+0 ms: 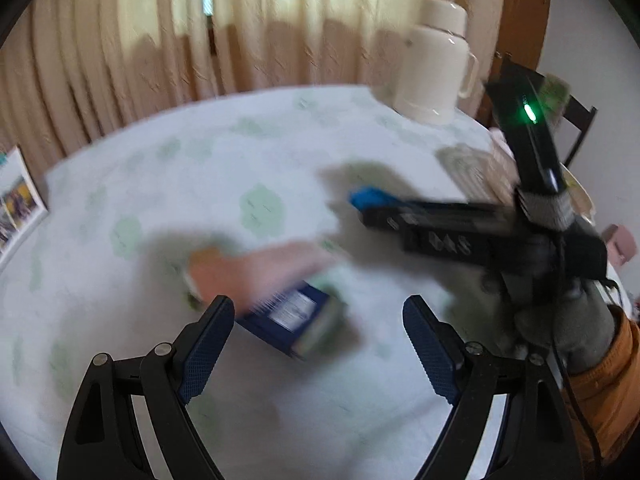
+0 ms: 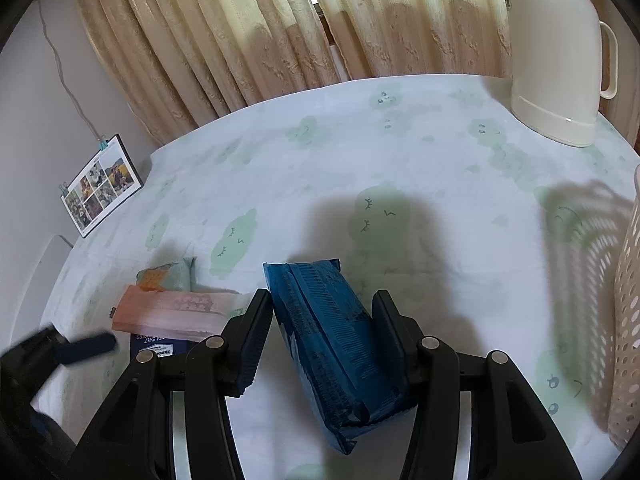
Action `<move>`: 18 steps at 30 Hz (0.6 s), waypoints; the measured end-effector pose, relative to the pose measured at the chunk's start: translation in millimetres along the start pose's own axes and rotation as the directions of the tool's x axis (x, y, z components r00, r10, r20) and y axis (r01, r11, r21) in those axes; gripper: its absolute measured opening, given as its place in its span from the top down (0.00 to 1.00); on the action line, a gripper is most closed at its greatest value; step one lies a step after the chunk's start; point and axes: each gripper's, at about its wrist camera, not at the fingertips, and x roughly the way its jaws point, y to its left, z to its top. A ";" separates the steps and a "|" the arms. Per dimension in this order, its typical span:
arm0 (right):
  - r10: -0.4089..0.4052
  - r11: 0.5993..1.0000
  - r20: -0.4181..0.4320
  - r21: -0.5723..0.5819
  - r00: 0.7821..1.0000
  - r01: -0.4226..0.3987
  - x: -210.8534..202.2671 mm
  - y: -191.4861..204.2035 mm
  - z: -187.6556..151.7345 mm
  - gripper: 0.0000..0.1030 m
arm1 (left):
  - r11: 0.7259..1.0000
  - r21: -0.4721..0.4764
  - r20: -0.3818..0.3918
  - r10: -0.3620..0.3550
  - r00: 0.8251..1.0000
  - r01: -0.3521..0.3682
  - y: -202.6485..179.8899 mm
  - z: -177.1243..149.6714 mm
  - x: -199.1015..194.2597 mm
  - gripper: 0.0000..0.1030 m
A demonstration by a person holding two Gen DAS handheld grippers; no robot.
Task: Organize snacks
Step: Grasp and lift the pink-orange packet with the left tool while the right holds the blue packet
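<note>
A round worktop (image 2: 420,152) covered in a pale cloth with green cartoon shapes sits before cream curtains (image 2: 248,32). The right claw (image 2: 322,312) is clamped on a blue snack packet (image 2: 332,344), one finger pressed against each side, and holds it above the cloth. To its left, a pink snack pack (image 2: 176,314) lies across a dark blue box (image 2: 158,346), with a small green and orange packet (image 2: 168,278) touching the pink pack's far side. The left claw (image 1: 318,332) hangs over this group with its fingers spread apart and nothing between them; the left view is blurred, so the packs below it are probably these same ones. A cream kettle (image 2: 556,68) stands at the far right of the worktop, and a perforated basket (image 2: 628,300) stands at the right edge. A photo collage (image 2: 102,186) leans against the wall on the left.
</note>
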 end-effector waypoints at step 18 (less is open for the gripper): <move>-0.016 0.999 -0.002 0.035 1.000 0.016 0.4 -4.5 -1.7 0.48 | 0.979 0.161 -0.139 0.149 0.979 -0.126 16.2 26.9 69.2 0.18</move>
